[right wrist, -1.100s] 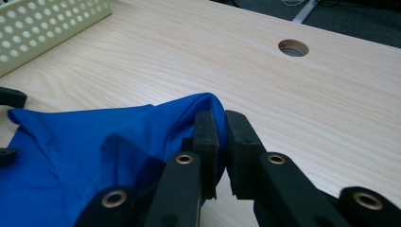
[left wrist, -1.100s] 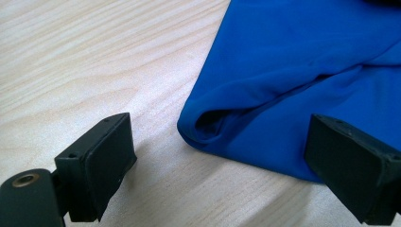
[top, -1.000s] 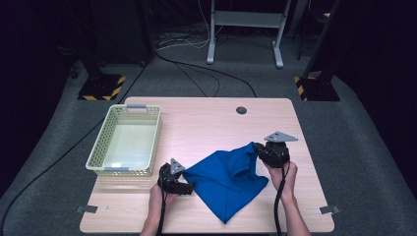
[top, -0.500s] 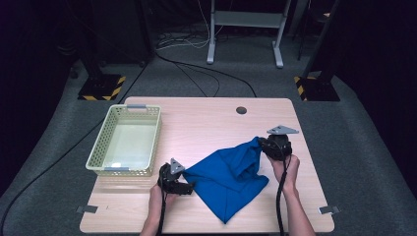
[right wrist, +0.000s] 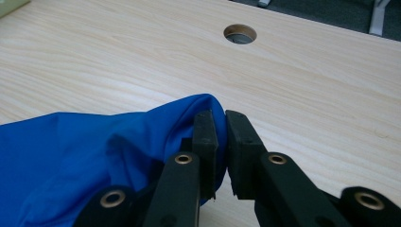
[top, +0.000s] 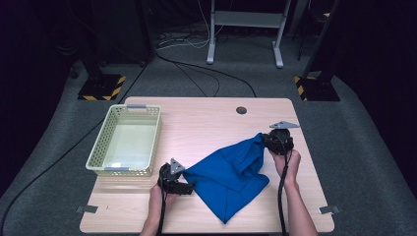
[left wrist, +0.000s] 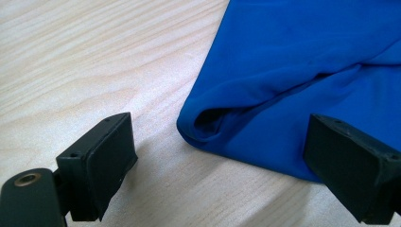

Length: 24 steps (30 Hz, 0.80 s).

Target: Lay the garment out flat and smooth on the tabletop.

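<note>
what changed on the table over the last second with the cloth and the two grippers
The right gripper, shut on a corner of the blue fabric cloth, has moved toward the table's right edge and a little farther from the person, stretching the cloth out that way. The left gripper stayed at the cloth's left corner with jaws open. The pale green plastic basket stayed put.

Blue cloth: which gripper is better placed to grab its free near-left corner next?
Left. The left gripper sits open on the table with the blue cloth corner lying between its jaws, untouched. The right gripper is shut on the cloth's far corner, so it is occupied.
</note>
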{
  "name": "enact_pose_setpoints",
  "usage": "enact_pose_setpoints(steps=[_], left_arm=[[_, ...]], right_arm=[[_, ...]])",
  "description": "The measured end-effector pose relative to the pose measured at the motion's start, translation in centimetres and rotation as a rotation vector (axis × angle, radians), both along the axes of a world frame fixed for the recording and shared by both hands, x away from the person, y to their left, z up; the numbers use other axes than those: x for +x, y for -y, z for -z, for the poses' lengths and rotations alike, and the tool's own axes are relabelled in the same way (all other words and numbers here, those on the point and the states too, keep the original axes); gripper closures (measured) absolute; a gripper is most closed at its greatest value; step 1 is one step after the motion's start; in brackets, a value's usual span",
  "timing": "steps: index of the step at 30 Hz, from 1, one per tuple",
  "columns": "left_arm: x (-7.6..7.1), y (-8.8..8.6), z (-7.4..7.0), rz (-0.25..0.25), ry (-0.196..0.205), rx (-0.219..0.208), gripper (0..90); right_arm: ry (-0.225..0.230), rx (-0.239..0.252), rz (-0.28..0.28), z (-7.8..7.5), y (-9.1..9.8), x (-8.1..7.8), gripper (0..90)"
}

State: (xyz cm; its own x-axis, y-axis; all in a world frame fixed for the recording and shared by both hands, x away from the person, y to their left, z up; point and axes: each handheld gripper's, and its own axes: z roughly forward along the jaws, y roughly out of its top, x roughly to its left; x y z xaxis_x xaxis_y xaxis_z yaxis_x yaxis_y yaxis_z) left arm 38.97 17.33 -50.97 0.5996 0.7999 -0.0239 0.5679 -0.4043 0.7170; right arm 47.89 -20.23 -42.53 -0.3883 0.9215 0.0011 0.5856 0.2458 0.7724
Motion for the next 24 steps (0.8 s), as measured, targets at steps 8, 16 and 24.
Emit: enact_pose_setpoints(steps=[8, 16, 24], left_arm=[[0.0, 0.0, 0.0, 0.001, -0.001, 0.000, 10.0], [0.0, 0.0, 0.0, 0.001, -0.001, 0.000, 10.1], [0.0, 0.0, 0.0, 0.001, 0.000, 0.002, 10.1]], right_arm=[[-0.027, -0.034, 0.022, 0.5, 0.1, 1.7, 82.3], [-0.056, -0.031, 0.083, 1.0, 1.1, 2.2, 70.5], [-0.101, -0.023, 0.060, 1.9, 1.7, 0.3, 53.1]])
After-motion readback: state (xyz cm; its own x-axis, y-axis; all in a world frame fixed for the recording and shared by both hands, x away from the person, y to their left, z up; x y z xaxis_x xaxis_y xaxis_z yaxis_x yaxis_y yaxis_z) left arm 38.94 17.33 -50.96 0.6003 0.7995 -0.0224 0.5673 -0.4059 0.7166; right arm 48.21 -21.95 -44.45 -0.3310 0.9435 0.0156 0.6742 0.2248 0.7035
